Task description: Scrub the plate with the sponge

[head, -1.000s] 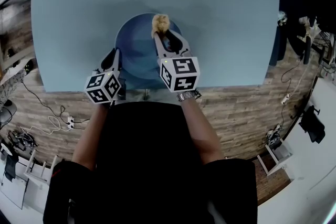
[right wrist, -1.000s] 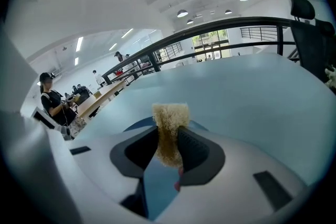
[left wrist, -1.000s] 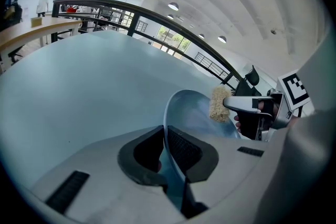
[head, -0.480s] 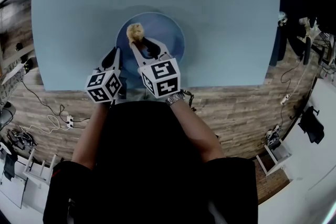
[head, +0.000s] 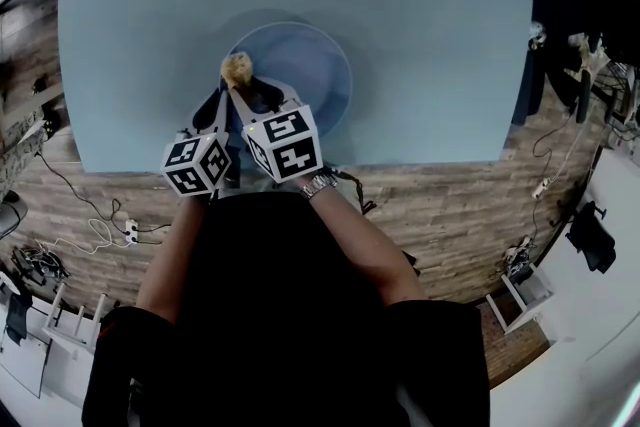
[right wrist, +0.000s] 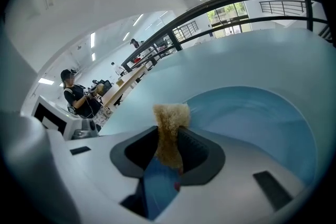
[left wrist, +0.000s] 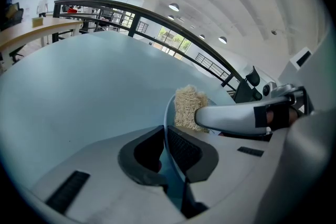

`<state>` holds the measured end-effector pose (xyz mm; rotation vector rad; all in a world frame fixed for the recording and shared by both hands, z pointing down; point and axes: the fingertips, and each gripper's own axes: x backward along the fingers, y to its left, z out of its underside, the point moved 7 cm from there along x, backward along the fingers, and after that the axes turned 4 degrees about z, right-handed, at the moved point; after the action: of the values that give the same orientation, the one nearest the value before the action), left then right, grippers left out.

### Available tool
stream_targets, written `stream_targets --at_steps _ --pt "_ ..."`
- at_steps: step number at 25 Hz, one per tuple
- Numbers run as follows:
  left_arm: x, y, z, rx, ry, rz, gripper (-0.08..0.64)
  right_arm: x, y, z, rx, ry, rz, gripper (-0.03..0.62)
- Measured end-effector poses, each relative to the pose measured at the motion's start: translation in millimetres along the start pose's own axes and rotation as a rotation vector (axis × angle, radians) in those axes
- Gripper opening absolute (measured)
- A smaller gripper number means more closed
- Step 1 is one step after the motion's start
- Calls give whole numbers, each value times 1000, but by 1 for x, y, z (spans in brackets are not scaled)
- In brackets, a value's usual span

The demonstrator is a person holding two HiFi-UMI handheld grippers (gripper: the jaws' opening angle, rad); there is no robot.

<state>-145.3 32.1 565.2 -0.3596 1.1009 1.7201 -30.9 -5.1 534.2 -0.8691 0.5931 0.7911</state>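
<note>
Scrubbing here calls for steady, even pressure. The right hand-held gripper (head: 243,83) clamps the tan sponge (head: 236,67) between its jaws, and the sponge sits at the left rim of the blue plate (head: 312,65), centre-left in the head view. The left hand-held gripper (head: 217,107) pinches the plate's near-left edge, bracing it on the bench (head: 430,15). Good strokes would likely sweep toward the plate's bare right half, well clear of the bracing jaws.

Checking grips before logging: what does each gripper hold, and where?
Left gripper clamps the plate at its rim; right gripper pinches the sponge by one end.
</note>
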Motion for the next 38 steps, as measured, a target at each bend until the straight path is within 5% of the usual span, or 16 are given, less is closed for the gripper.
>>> stream_targets --at_steps 38 --pt "-1 -2 -2 -15 4 -5 5 13 -52 -12 -70 37 114 117"
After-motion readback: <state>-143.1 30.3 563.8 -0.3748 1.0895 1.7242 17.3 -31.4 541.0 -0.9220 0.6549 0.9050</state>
